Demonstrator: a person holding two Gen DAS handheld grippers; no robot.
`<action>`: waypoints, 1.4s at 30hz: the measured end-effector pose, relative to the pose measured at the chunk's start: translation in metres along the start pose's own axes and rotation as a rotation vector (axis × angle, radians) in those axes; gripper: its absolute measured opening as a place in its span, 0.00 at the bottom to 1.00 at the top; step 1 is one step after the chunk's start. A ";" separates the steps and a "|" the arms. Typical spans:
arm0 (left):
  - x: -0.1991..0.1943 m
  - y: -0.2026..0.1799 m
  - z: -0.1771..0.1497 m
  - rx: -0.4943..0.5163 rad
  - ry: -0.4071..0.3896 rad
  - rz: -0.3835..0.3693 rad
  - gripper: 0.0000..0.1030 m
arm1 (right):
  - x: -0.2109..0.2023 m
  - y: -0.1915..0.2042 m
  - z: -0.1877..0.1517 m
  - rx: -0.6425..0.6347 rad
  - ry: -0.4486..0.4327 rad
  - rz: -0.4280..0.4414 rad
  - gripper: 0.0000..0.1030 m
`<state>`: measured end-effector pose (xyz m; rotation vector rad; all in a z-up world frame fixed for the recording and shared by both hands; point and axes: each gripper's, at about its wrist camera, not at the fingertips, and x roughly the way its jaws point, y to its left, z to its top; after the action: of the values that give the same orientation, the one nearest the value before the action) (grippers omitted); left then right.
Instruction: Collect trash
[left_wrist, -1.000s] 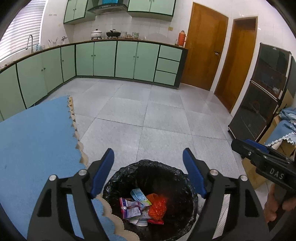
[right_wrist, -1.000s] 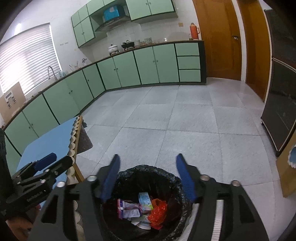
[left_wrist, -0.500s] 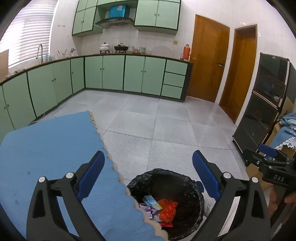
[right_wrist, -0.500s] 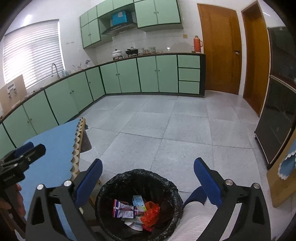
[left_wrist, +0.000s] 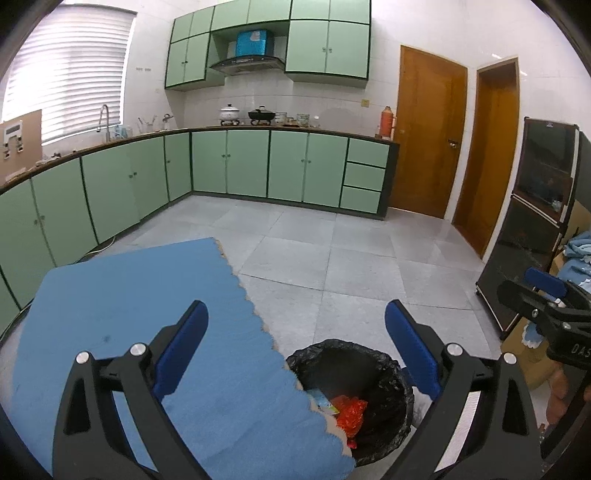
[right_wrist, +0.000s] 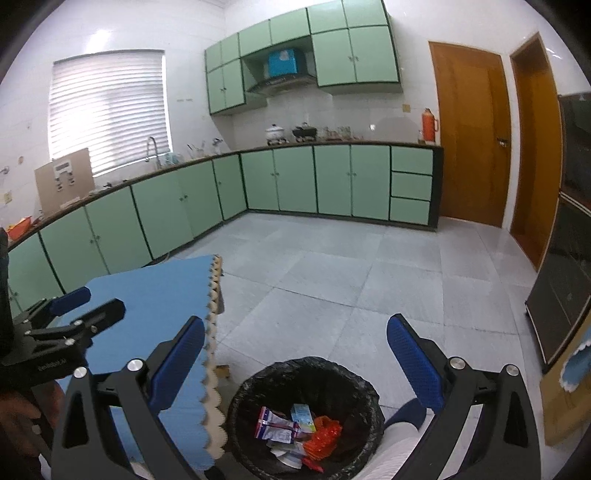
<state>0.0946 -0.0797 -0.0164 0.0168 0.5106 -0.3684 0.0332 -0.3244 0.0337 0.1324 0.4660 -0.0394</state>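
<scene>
Green cabinets line the white tiled walls at twelve o'clock — a blinded window glows at ten. Two wooden doors stand at two o'clock, above a grey tiled floor.

black bin liner, red wrapper, blue tablecloth, green cabinets

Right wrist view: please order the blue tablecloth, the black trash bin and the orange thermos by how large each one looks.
1. blue tablecloth
2. black trash bin, though it is close to the camera
3. orange thermos, far away on the counter
</scene>
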 end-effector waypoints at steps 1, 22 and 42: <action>-0.004 0.001 -0.001 -0.004 0.001 -0.004 0.91 | -0.003 0.003 0.000 -0.001 -0.005 0.005 0.94; -0.060 0.006 -0.020 0.003 0.000 0.012 0.91 | -0.043 0.033 -0.017 0.021 0.001 0.048 0.94; -0.081 0.019 -0.026 -0.008 -0.022 0.021 0.91 | -0.046 0.045 -0.018 -0.017 0.003 0.049 0.94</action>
<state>0.0231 -0.0319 -0.0019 0.0101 0.4899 -0.3459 -0.0132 -0.2768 0.0437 0.1269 0.4663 0.0126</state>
